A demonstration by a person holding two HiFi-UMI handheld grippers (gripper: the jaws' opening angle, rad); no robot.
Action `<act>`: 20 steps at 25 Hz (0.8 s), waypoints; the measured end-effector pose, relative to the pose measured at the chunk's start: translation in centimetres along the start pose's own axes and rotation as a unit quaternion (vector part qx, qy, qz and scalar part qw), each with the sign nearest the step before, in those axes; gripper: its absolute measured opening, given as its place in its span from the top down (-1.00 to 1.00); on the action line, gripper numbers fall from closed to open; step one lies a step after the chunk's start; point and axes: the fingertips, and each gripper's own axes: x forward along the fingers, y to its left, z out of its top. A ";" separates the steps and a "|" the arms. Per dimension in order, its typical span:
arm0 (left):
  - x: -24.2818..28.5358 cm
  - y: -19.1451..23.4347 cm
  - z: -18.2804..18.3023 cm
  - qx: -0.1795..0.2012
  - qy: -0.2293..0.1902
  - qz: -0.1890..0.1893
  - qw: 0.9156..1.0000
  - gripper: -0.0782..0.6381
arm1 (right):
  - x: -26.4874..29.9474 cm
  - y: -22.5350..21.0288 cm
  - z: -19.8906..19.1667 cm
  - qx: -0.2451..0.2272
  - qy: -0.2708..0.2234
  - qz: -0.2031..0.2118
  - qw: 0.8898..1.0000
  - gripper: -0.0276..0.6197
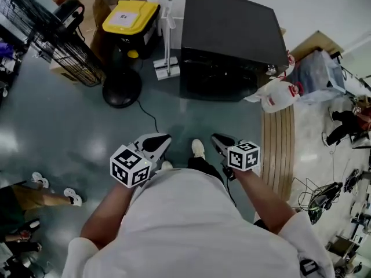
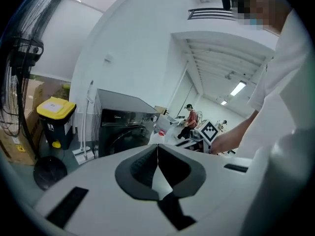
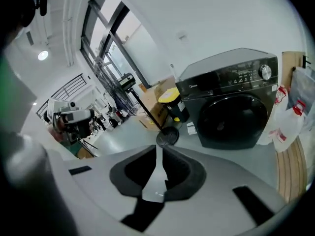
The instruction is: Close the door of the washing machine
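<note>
So I'm standing back from the washing machine (image 3: 231,107), and it sits straight ahead of both grippers, well apart from either. Off the right gripper (image 3: 159,154) it's ahead and a bit to the right. Off the left gripper (image 2: 157,150) it's ahead and slightly to the left. The round door (image 3: 235,118) looks flush with the machine's front in the right gripper view, so it reads as closed to me.

Left gripper: jaws together with the tips meeting, nothing in them. Right gripper: jaws only a thin slit apart, and nothing between them either. Neither one is touching anything. In the head view both are held out in front of the person's body, above the grey floor (image 1: 69,126), roughly side by side.

Other stuff around:
- A bin with a yellow lid (image 3: 172,96) stands just left of the machine, ahead and left of the right gripper.
- A round black fan base (image 3: 167,137) sits on the floor nearer than the bin, almost in line with the right gripper's jaws.
- A white plastic bag (image 3: 285,127) hangs against the machine's right side, with a wooden board (image 3: 290,171) on the floor below it, off to the right gripper's right.
</note>
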 end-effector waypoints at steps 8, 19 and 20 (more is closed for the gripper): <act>-3.7 -0.9 -3.2 0.008 0.011 -0.022 1.000 0.73 | -1.9 6.9 -1.7 -0.041 -0.025 -0.002 0.999 0.78; -5.8 -2.1 -5.1 0.020 0.014 -0.040 0.999 0.73 | -3.2 10.9 -2.9 -0.092 -0.027 -0.015 0.995 0.81; -5.9 -2.1 -5.2 0.020 0.014 -0.040 0.999 0.73 | -3.2 11.1 -3.0 -0.097 -0.027 -0.015 0.995 0.82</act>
